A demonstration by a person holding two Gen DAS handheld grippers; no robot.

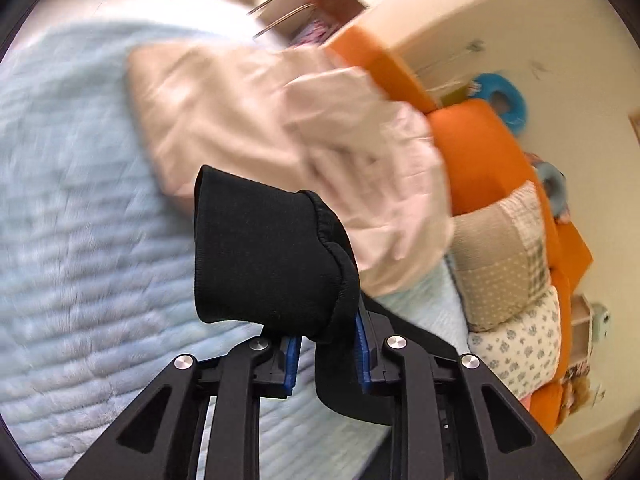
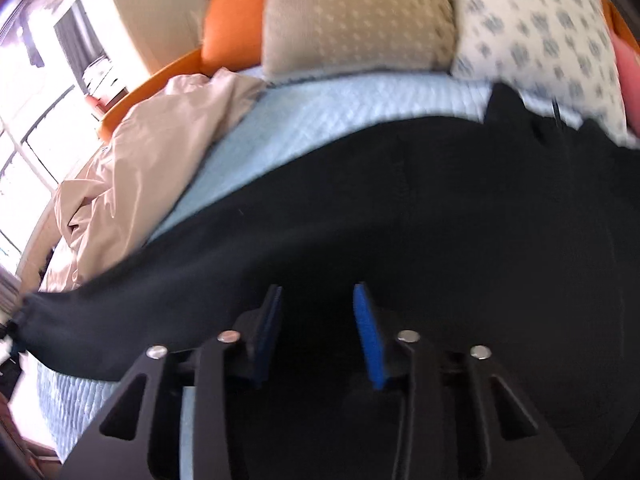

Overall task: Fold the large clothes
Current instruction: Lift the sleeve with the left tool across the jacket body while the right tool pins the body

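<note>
Your bed's got a pale blue quilted blanket (image 2: 320,120) over it, with a crumpled beige-pink duvet (image 1: 280,120) bunched along the far edge. Against the orange headboard (image 1: 480,152) you've got a tan dotted pillow (image 2: 356,12) beside a white floral pillow (image 2: 532,32). Blurry blue rings (image 1: 500,98) sit behind it, maybe toys.

One black garment (image 2: 400,208) is lying across the bed (image 2: 320,120), and one pinkish-beige garment (image 2: 120,184) is bunching beside it on the same bed. Two pillows are leaning at the bed's head: one beige dotted pillow (image 2: 352,16) and one white flowered pillow (image 2: 532,36). Two tools are showing, the left tool (image 1: 326,354) and the right tool (image 2: 316,334).
</note>
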